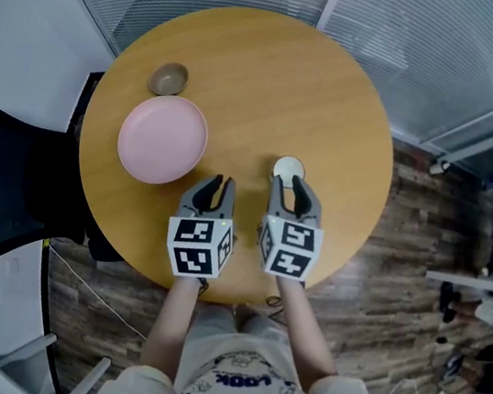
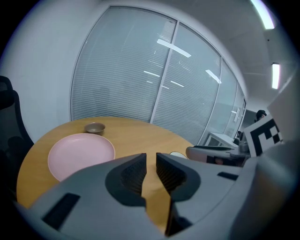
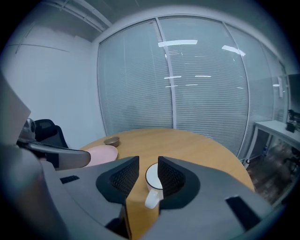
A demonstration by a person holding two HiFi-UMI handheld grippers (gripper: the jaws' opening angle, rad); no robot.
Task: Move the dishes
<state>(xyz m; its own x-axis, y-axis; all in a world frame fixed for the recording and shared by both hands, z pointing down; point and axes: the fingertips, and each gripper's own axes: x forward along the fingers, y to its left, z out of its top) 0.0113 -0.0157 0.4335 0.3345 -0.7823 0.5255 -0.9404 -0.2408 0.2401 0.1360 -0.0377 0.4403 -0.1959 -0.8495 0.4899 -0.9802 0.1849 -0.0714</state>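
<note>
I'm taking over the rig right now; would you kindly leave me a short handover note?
Left claw: slightly apart, empty, over the round wooden table.
Right claw: apart, empty, lined up on the white handled mug, handle facing it.
Round pink plate and small brown bowl sit side by side, further left, untouched.
Done: no dish gripped yet. To do: all three dishes to move.

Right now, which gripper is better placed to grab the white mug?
Right. The right gripper has open jaws facing the white mug, its handle just ahead of them; the left gripper sits nearer the pink plate.
</note>
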